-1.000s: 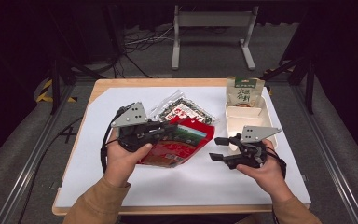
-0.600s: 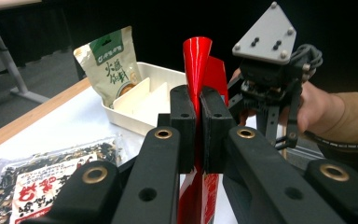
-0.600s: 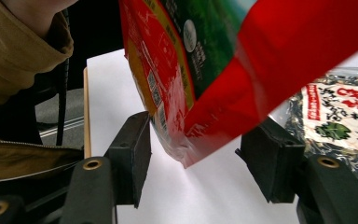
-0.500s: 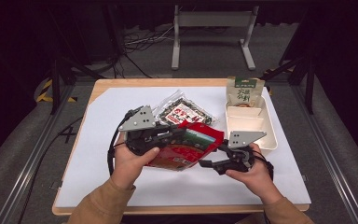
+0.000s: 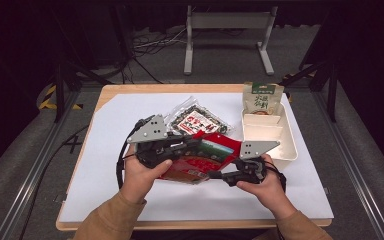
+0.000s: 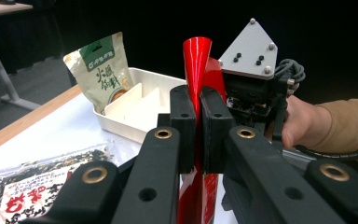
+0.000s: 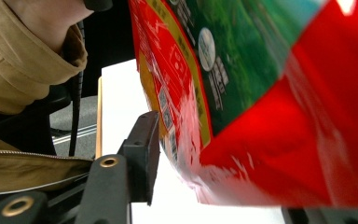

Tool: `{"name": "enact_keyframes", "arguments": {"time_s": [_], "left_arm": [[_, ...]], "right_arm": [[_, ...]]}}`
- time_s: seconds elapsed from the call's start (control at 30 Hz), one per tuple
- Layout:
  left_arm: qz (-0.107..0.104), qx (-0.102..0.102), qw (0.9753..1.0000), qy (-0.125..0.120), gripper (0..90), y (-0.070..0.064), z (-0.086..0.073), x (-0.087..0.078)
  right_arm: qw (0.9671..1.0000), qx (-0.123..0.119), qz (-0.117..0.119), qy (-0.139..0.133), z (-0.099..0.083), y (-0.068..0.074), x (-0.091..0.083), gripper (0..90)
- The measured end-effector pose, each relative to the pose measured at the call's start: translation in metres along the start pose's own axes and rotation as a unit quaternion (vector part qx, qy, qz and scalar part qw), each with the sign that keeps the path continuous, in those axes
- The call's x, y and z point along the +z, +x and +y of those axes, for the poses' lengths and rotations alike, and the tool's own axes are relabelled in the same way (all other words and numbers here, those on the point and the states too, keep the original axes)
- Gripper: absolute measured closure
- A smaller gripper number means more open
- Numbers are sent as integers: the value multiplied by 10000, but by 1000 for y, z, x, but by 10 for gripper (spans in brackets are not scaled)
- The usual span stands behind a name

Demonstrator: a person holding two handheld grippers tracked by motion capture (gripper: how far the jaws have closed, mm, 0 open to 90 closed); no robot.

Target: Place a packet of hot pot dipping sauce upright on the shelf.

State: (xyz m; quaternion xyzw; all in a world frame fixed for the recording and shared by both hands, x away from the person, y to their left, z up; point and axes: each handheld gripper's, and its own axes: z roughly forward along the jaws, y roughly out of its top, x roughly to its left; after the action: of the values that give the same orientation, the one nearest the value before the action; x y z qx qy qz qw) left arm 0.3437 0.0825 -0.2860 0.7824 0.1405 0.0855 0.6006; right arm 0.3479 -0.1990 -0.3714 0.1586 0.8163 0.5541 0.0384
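A red snack bag [image 5: 200, 161] with a green picture panel is held off the table, with my left gripper [image 5: 196, 145] shut on its upper edge. In the left gripper view the two jaws of the left gripper [image 6: 198, 133] clamp the red bag [image 6: 196, 60], which stands edge-on between them. My right gripper [image 5: 219, 175] sits at the bag's lower right corner. In the right gripper view the red bag [image 7: 261, 107] hangs between the spread jaws of the right gripper [image 7: 223, 186], which is open.
A clear packet of dark seaweed [image 5: 196, 120] lies flat behind the bag. A white divided tray [image 5: 286, 150] stands at the right with a green pouch [image 5: 262, 98] leaning at its far end. White paper [image 5: 105, 165] covers the wooden table.
My right gripper has moved left to the red bag's lower corner. The left gripper has shifted right and towards the person with the bag held in it.
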Motion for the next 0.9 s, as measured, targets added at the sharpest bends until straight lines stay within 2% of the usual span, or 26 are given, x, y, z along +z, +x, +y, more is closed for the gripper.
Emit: {"name": "enact_keyframes", "arguments": {"time_s": [0.13,0.27,0.37,0.4,0.43,0.53,0.77,0.83,0.9], "left_arm": [[-11,7,10000,-18,857,0,-1,1],[-27,18,10000,-29,857,0,-1,0],[-29,-10,10000,-32,856,0,-1,0],[-36,-23,10000,-40,856,0,-1,0],[-38,-16,10000,-52,855,0,-1,0],[-88,-51,9999,-81,850,0,-1,0],[-44,-108,9999,-93,817,3,-1,-2],[-3,-110,9999,-124,784,4,-1,-2],[84,-194,9995,-227,710,6,-1,-4]], "right_arm": [[9999,-88,132,-31,0,-1,1,596],[9994,-254,245,-13,0,-2,2,718],[9992,-287,278,-7,1,-2,2,748],[9989,-377,294,14,1,-2,0,822],[9987,-388,328,22,2,-3,-1,841],[9986,-422,328,55,4,-3,-4,863],[9985,-397,331,192,10,-3,-13,884],[9984,-392,314,275,13,-3,-17,886],[9982,-416,256,346,15,-4,-20,886]]}}
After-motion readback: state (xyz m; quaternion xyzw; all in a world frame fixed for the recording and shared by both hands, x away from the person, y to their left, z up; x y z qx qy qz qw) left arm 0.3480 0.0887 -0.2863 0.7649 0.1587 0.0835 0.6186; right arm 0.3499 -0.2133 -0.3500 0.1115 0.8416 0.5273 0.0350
